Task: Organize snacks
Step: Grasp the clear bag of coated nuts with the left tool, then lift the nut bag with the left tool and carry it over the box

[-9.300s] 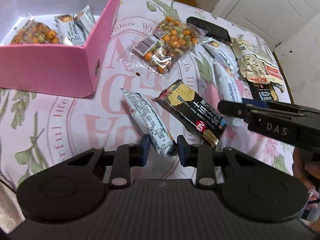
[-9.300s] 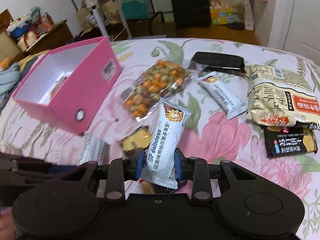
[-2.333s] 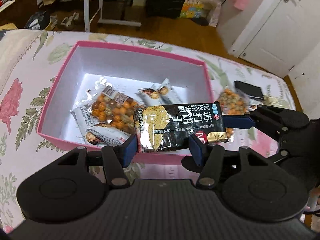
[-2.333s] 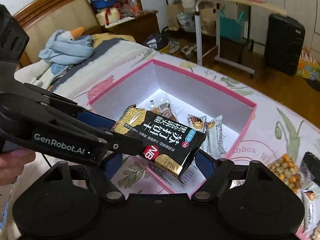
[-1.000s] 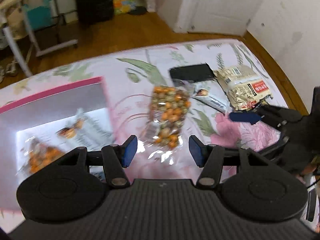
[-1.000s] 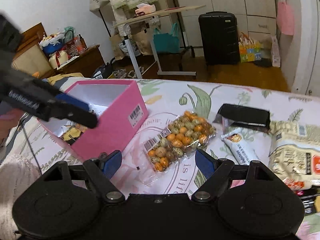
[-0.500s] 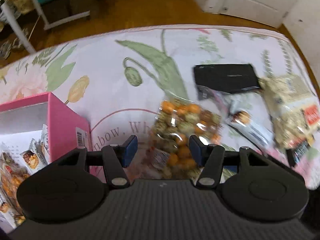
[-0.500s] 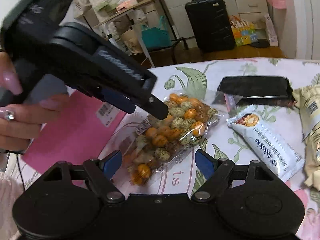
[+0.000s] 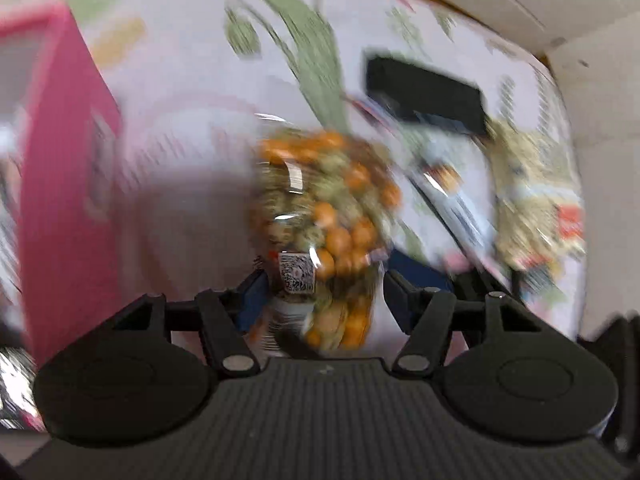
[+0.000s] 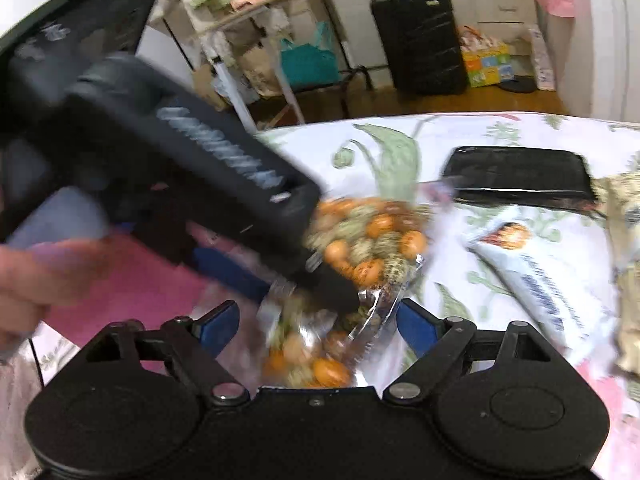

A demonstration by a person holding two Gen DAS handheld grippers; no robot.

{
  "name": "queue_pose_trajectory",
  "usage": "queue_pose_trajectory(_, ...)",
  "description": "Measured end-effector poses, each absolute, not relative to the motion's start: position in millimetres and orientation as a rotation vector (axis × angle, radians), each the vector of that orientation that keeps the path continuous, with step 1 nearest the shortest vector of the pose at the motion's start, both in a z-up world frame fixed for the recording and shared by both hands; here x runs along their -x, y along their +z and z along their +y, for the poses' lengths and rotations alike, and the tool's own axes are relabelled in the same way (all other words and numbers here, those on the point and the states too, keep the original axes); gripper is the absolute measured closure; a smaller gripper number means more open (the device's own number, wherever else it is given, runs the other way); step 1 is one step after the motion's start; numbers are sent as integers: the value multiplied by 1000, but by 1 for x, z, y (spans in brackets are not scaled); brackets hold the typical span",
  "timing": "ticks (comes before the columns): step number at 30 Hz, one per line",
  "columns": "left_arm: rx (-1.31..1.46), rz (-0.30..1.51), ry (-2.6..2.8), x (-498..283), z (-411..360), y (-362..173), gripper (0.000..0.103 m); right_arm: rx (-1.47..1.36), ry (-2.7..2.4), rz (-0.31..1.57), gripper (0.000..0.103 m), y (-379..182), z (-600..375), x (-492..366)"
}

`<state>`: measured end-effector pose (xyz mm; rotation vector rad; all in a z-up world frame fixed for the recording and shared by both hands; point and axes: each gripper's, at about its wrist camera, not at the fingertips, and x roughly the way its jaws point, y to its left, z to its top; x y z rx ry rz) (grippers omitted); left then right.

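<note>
I have both tools down over the same thing: the clear bag of orange and green coated nuts [image 9: 324, 216], which lies flat on the flowered cloth [image 9: 192, 80] just beside the pink box [image 9: 60, 184]. My left gripper [image 9: 320, 292] has its blue-padded jaws set wide on either side of the bag's near end, the barcode label sitting between them. Nothing is pinched yet, as far as the blur lets me judge; the pads look apart from the wrapper.

From the right wrist view, my right gripper [image 10: 318, 324] is also spread wide, with the same bag's crinkled lower end lying between its fingers. The left tool's body crosses that view from the upper left, its dark tip resting on or just above the bag. I cannot tell whether it touches.

I read this as the approach to a pick: the bag is loose and slippery, so I come at its narrow end, where the jaws can span it, and the box is close so the carry is short.

Other snacks wait to the right: a white bar wrapper [image 10: 548, 276], a beige packet [image 9: 532, 200] and a black flat packet [image 10: 520, 176]. Two tools on one bag risk clashing, so one should yield.
</note>
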<state>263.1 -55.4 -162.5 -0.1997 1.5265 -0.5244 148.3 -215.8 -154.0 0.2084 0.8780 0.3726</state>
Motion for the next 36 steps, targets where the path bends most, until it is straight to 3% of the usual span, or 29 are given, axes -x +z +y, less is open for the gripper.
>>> queue_pose_trajectory(5,153,1443,-509,-249,-57,-159,42,-130,381,901,14,-150,-220,-137)
queue_pose_trajectory(12,191,1409,-493,-243,-50,-178,39,-6,364,881,3,-163,-196,-137)
queue_pose_trajectory(16,207,1361,-522,-234,-46,-175,47,73,287,870,10,-163,-184,-135)
queue_pose_trajectory(18,178,1315,-546,-226,-46,-174,48,40,267,871,18,-159,-187,-130)
queue_pose_trajectory(24,146,1258,-579,-207,-47,-173,48,70,256,866,28,-153,-183,-117)
queue_pose_trajectory(36,90,1261,-591,-156,-42,-136,48,34,271,876,32,-127,-182,-81)
